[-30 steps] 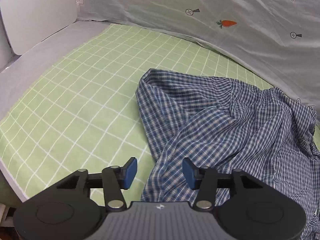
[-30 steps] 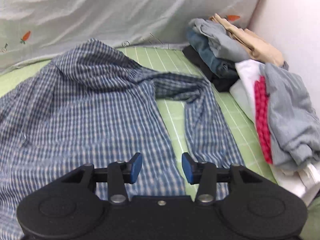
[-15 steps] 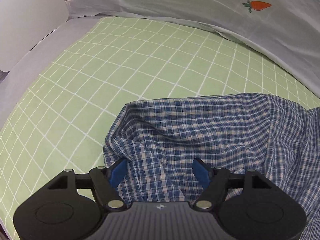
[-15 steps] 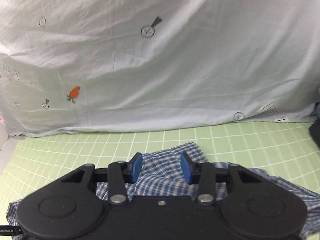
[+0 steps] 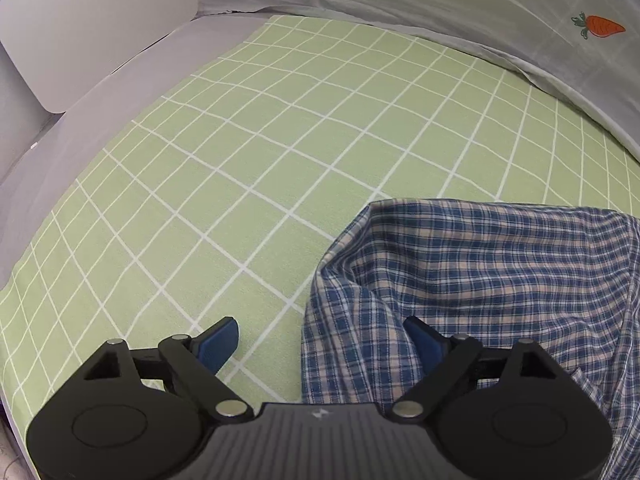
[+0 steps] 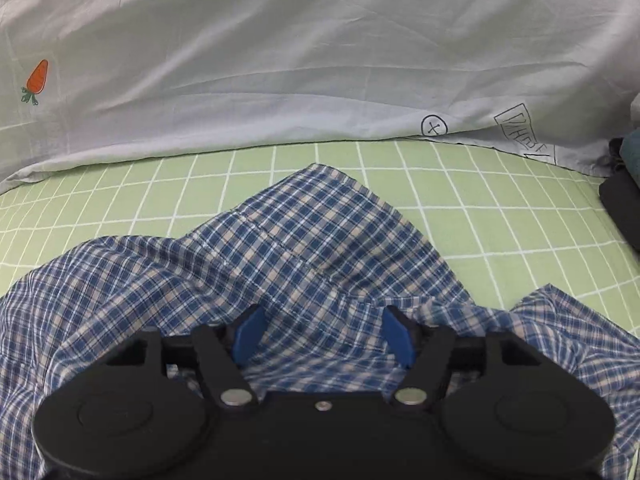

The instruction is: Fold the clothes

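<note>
Both hand-held grippers have widened and dropped onto the plaid shirt [image 6: 304, 248], crumpled lower-centre on the green checked bed sheet [image 5: 280, 152]. Left hand-held gripper [image 5: 324, 344] straddles its edge, released; right hand-held gripper [image 6: 322, 334] likewise released, probably ready to grasp.

Bare green checked sheet [image 5: 280, 168] lies open left of the rumpled plaid shirt [image 5: 500, 280]. The grey quilt [image 6: 320, 60] walls off the far side. Stacked dark clothes [image 6: 624, 200] block the right edge.
</note>
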`<state>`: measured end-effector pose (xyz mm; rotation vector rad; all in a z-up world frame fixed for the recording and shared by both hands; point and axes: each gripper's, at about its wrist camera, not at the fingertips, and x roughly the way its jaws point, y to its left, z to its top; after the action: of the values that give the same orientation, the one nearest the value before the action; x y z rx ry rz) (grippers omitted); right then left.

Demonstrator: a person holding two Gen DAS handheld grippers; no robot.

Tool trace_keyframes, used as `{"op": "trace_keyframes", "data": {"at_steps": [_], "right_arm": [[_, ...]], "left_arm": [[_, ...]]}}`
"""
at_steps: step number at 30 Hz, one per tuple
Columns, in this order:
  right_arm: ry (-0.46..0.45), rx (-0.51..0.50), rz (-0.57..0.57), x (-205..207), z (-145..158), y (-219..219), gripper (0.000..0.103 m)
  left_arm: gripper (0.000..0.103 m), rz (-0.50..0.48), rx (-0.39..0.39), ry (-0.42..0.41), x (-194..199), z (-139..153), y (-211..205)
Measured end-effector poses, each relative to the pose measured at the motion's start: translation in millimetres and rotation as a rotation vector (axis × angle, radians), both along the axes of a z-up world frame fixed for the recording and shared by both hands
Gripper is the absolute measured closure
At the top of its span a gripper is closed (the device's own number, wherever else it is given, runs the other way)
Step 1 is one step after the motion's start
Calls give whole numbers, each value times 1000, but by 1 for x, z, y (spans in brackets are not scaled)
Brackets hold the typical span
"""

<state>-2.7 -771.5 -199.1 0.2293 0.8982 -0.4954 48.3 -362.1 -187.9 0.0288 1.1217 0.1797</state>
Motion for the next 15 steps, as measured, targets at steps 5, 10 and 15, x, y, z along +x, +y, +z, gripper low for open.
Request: {"op": "trace_keyframes", "data": {"at_steps": [5, 10, 15], "right_arm": [[-43, -15, 11, 23, -1, -9, 50], [-72, 18, 39, 67, 0, -19, 85], [-97, 13, 102, 120, -3, -12, 91]], "left_arm": [[8, -24, 77, -37, 4, 0, 0], [6, 14, 84, -61, 17, -2, 4], [6, 41, 76, -72, 21, -3, 7]]}}
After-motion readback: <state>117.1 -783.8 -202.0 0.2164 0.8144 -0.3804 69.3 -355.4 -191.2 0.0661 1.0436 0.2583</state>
